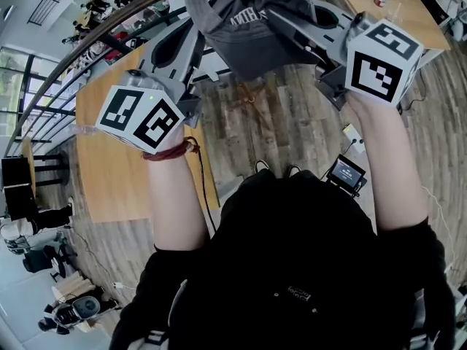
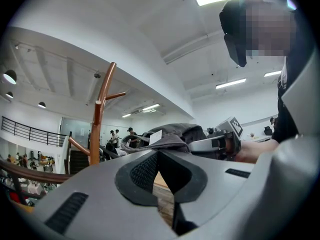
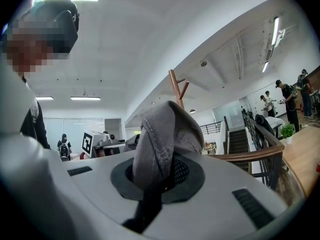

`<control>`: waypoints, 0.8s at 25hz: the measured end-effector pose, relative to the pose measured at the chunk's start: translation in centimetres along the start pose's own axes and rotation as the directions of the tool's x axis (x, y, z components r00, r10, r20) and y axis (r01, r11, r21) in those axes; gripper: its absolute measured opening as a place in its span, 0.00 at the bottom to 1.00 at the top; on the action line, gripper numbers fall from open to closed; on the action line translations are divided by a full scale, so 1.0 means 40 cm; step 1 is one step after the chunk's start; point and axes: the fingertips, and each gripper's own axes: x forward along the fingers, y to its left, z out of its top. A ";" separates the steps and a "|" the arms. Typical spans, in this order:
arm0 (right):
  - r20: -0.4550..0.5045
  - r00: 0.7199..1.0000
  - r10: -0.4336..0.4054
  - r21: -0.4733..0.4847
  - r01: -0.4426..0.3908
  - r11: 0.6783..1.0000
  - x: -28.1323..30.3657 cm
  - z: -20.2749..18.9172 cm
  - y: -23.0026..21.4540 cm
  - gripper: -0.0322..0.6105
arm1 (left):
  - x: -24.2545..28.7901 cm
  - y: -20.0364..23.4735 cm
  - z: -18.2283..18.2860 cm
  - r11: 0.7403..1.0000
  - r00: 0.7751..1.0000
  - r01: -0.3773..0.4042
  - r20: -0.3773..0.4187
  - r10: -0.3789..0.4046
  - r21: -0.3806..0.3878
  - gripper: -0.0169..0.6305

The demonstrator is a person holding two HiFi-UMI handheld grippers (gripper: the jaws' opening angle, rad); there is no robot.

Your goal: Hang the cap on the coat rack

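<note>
right gripper (image 3: pixel 160 169) is clamped on a fold of the grey cap (image 1: pixel 248 20), held up between both grippers. left gripper (image 2: pixel 157 156) jaws are together, tips right at it. coat rack (image 2: pixel 97 129) is well apart. a pinch that thin could slip mid-reach.

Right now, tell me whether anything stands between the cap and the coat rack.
Nothing visible does. The cap, clamped in the right gripper, has only open air between it and the coat rack, whose visible pegs are bare.
</note>
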 end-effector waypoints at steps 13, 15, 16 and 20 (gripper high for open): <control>0.014 1.000 0.000 -0.042 0.001 0.999 0.022 -0.002 -0.008 0.09 | 0.007 0.018 -0.001 1.000 0.999 -0.003 0.043 0.002 0.021 0.03; 0.025 1.000 0.008 -0.051 -0.006 0.999 0.023 -0.001 -0.008 0.09 | 0.008 0.017 0.001 1.000 0.998 -0.005 0.055 0.004 0.029 0.03; 0.029 1.000 0.011 -0.052 -0.009 0.999 0.022 -0.004 -0.007 0.09 | 0.007 0.015 -0.001 0.999 0.998 -0.005 0.058 0.003 0.034 0.03; 0.033 0.999 0.017 -0.051 -0.015 0.999 0.011 -0.020 -0.004 0.09 | 0.003 0.003 -0.008 0.999 0.998 -0.002 0.062 -0.001 0.049 0.03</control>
